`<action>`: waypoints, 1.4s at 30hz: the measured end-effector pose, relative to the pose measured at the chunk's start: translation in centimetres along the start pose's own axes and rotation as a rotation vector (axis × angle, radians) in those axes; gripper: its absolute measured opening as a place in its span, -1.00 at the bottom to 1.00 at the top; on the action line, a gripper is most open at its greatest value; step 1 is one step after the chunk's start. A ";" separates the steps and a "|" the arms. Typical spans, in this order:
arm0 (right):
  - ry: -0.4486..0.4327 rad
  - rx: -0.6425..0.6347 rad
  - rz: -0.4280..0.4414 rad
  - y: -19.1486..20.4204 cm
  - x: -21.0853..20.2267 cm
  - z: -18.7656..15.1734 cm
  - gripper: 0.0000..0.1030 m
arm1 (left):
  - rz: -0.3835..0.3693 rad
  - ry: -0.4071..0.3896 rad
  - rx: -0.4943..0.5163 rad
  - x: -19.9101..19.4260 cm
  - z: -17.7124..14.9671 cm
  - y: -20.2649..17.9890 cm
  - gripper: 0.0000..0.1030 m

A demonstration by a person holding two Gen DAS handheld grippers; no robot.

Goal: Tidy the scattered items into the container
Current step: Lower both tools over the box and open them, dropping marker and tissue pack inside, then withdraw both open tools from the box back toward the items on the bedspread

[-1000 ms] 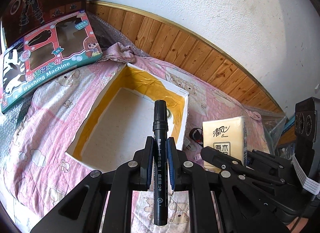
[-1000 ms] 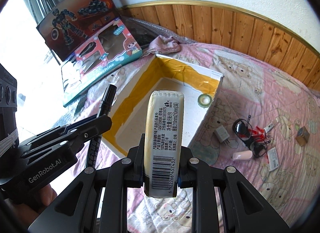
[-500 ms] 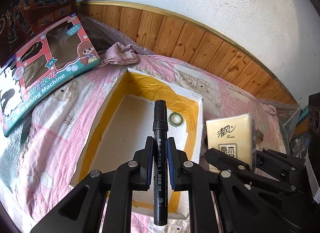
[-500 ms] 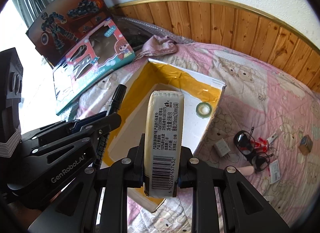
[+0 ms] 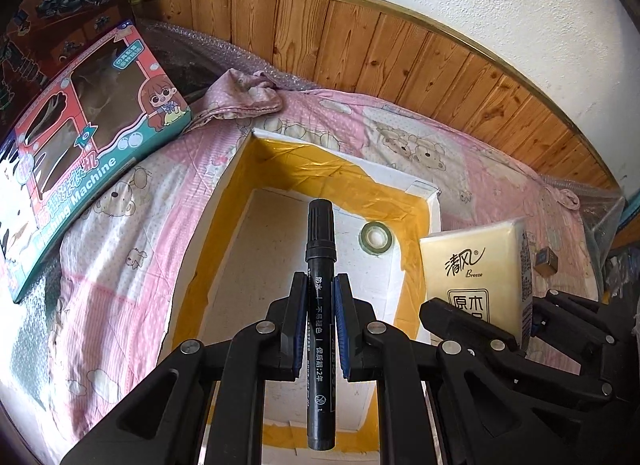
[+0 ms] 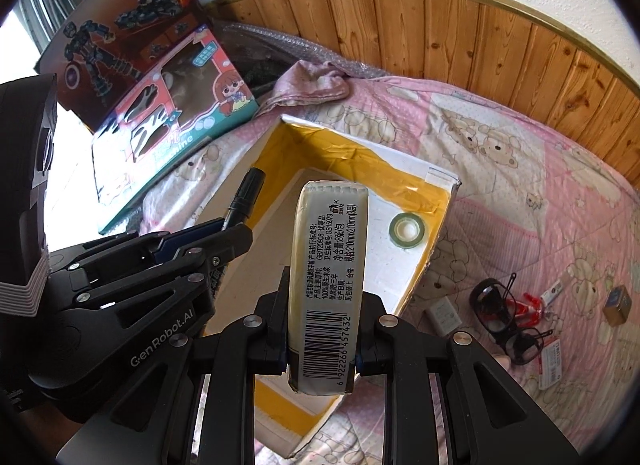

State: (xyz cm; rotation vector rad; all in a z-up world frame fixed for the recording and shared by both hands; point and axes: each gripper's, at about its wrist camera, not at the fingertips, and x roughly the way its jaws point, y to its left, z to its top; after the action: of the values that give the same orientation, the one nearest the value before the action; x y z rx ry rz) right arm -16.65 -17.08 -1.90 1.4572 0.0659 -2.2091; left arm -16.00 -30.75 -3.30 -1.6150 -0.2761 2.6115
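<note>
A white box [image 5: 434, 201] lined with yellow tape lies open on the pink bedspread, with a roll of clear tape [image 5: 375, 237] inside. My left gripper [image 5: 320, 285] is shut on a black marker [image 5: 320, 265] that hangs over the box's floor. Beside it, my right gripper [image 6: 320, 285] is shut on a yellow tissue pack [image 6: 328, 265], also above the box [image 6: 444, 179]. The tissue pack [image 5: 476, 261] shows at the right of the left wrist view. The marker [image 6: 246, 199] and left gripper [image 6: 224, 231] appear at the left of the right wrist view.
Two toy boxes [image 5: 80, 137] lean at the back left by a wooden wall panel [image 5: 400, 61]. Sunglasses [image 6: 500, 317], a white charger [image 6: 442, 315], a small brown box [image 6: 618, 305] and red bits lie scattered on the bedspread [image 6: 540, 193] right of the box.
Both grippers have moved forward and over the box with their items still held. The box now fills more of both views and lies beneath the fingers.
</note>
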 end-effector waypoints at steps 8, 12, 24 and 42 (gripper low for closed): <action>0.025 0.011 -0.008 -1.4 1.9 1.1 -0.54 | 0.008 0.034 0.014 2.6 1.4 -0.1 -0.73; 0.041 0.015 -0.008 -1.9 3.0 1.4 -0.54 | 0.016 0.054 0.018 4.0 1.9 -0.1 -0.73; 0.096 0.012 0.001 -3.5 6.4 3.1 -0.54 | 0.042 0.113 0.026 8.6 3.5 0.4 -0.73; 0.103 0.097 0.002 -6.2 9.6 3.7 -0.35 | 0.036 0.174 -0.079 14.5 4.6 4.3 -0.48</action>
State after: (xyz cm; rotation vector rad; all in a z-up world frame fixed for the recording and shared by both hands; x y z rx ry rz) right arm -25.47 -16.29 -10.13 1.6218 -0.0085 -2.1617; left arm -26.42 -33.44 -14.88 -1.8755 -0.3461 2.4939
